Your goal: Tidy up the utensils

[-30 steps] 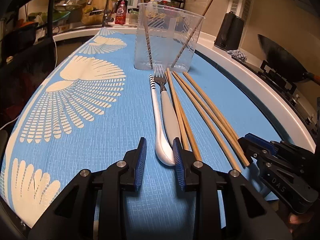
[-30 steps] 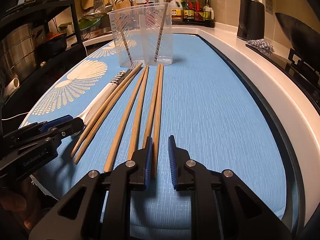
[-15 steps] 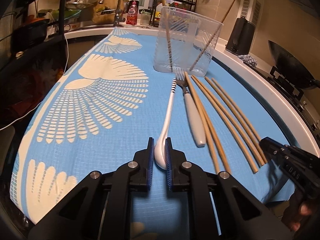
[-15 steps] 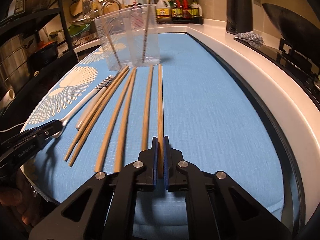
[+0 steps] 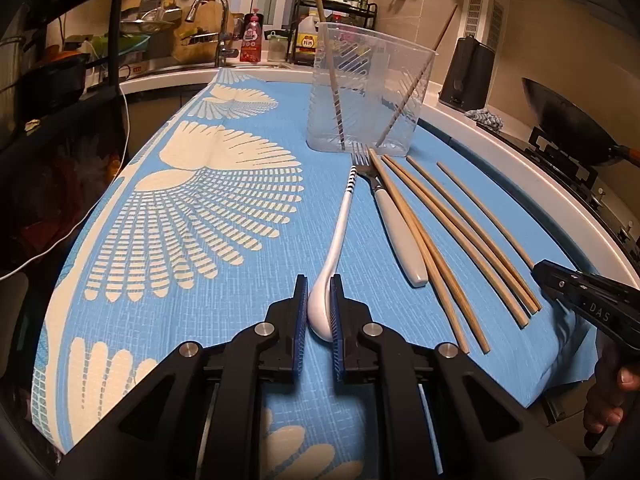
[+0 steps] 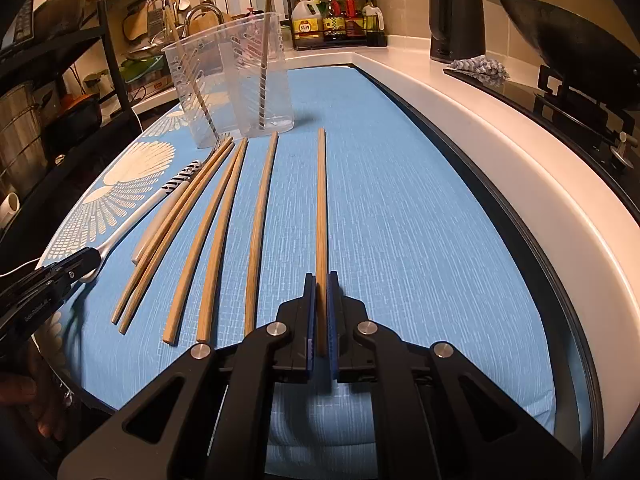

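My left gripper [image 5: 319, 285] is shut on the bowl end of a white spoon [image 5: 340, 240] with a striped handle tip, held just above the blue cloth. My right gripper [image 6: 321, 280] is shut on the near end of a wooden chopstick [image 6: 321, 200], lifted off the cloth and pointing away. A white-handled fork [image 5: 394, 220] and several more chopsticks [image 5: 452, 236] lie side by side between them. A clear plastic container [image 5: 368, 92] stands at the far end of the row with two chopsticks leaning inside; it also shows in the right wrist view [image 6: 232, 80].
The blue patterned cloth [image 5: 180, 200] covers the counter. A white counter rim [image 6: 500, 152] runs along the right, with a stove and wok [image 6: 568, 48] beyond. A black kettle [image 6: 456, 20], bottle rack [image 6: 332, 16] and sink tap [image 5: 212, 24] stand at the back. A metal shelf [image 6: 48, 80] is left.
Both grippers closed: the left onto the spoon's bowl, the right onto the rightmost chopstick. The chopstick has been pulled away to the right of the others and both utensils are raised slightly.
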Tool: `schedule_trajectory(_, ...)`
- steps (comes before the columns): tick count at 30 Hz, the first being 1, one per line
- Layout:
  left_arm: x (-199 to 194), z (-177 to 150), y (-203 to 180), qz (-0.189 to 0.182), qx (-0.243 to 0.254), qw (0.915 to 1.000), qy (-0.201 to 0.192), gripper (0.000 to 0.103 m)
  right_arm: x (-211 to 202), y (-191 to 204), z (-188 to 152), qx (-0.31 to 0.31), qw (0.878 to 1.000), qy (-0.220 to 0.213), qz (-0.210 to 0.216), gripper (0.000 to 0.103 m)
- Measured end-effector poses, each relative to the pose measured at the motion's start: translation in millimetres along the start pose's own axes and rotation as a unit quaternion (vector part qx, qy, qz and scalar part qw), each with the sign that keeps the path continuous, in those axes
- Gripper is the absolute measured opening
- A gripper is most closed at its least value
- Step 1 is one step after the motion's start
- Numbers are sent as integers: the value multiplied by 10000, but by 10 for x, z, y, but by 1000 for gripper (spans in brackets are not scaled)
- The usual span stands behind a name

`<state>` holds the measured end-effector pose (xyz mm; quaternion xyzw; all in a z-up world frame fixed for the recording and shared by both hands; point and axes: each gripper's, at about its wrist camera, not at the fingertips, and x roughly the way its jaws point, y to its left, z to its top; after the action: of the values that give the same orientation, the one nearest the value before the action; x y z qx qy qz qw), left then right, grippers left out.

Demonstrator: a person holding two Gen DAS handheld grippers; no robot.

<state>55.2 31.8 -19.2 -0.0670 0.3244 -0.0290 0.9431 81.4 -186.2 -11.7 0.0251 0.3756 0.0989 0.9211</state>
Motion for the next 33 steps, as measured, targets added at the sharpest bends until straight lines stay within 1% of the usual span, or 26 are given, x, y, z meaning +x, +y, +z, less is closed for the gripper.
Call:
schedule_trajectory(4,16,-30,-69,98,140,9998,-99,13,0,-6,2,0,10000,-4,13,6)
schedule_trajectory(16,-39,-67,-84,243,24,9996,-161,14,0,7,6,-6,10000,-38,-3,6)
schedule_trajectory(33,-41,-74,-129,285,76,9995,-144,14,6,17,8,-31,10000,-38,-4,6)
